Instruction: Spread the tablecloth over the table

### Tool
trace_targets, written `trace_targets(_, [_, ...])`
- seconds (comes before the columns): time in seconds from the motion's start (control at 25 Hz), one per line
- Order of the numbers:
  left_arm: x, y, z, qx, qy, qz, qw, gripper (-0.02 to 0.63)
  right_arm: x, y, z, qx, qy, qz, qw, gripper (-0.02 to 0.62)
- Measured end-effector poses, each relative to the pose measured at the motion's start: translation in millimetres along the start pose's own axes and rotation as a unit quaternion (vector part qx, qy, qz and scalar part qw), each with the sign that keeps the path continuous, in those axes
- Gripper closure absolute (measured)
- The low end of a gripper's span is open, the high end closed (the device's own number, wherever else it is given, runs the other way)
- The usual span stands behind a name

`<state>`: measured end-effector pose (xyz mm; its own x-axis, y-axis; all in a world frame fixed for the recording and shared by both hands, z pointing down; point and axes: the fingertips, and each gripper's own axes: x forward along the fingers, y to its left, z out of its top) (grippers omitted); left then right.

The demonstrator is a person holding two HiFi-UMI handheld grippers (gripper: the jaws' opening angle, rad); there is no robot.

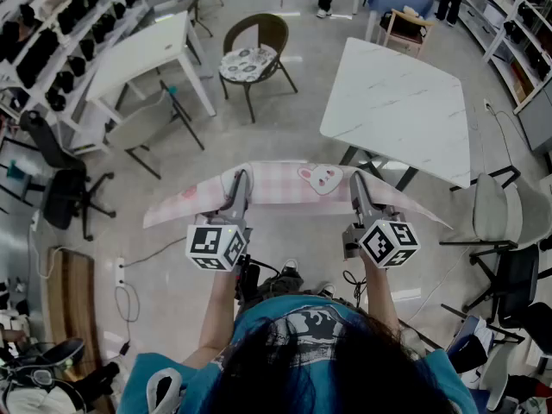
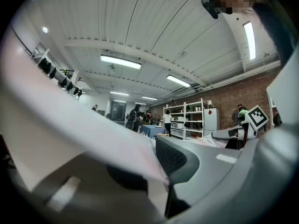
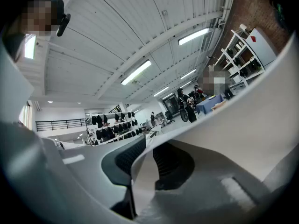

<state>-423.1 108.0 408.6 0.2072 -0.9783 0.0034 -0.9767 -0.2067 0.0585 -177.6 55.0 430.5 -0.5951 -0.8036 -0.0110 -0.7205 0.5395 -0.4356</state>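
Observation:
A pink checked tablecloth (image 1: 285,184) with a rabbit print hangs stretched in the air between my two grippers, above the floor in the head view. My left gripper (image 1: 239,182) is shut on its near edge left of the middle; in the left gripper view the pale tablecloth (image 2: 93,139) runs between the jaws. My right gripper (image 1: 357,183) is shut on the same edge further right, and the right gripper view shows the tablecloth (image 3: 142,181) pinched between its pads. The white marble-topped table (image 1: 401,106) stands bare ahead and to the right, apart from the cloth.
A wicker chair (image 1: 254,54) with a cushion stands ahead. A second white table (image 1: 142,59) and a grey chair (image 1: 138,128) are at the left, shelving along both walls. Office chairs (image 1: 504,231) stand at the right. People stand at the far end.

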Motion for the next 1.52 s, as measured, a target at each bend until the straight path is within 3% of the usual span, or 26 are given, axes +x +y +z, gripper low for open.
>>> trace_targets(0.28, [-1, -5, -5, -0.001, 0.006, -0.01, 0.9999, 0.532, -8, -5, -4, 0.029, -0.004, 0.004, 1.0, 0.541])
trace_targets(0.64, [13, -26, -5, -0.003, 0.025, -0.072, 0.9971, 0.532, -37, -18, -4, 0.055, -0.016, -0.056, 0.997, 0.548])
trace_targets(1.04, [32, -143, -26, -0.014, 0.035, -0.139, 0.9896, 0.532, -145, -85, 22, 0.065, -0.056, -0.111, 0.99, 0.557])
trace_targets(1.52, [31, -237, -23, -0.008, 0.023, -0.197, 0.9802, 0.529, -229, -124, 54, 0.062, -0.109, -0.136, 0.983, 0.568])
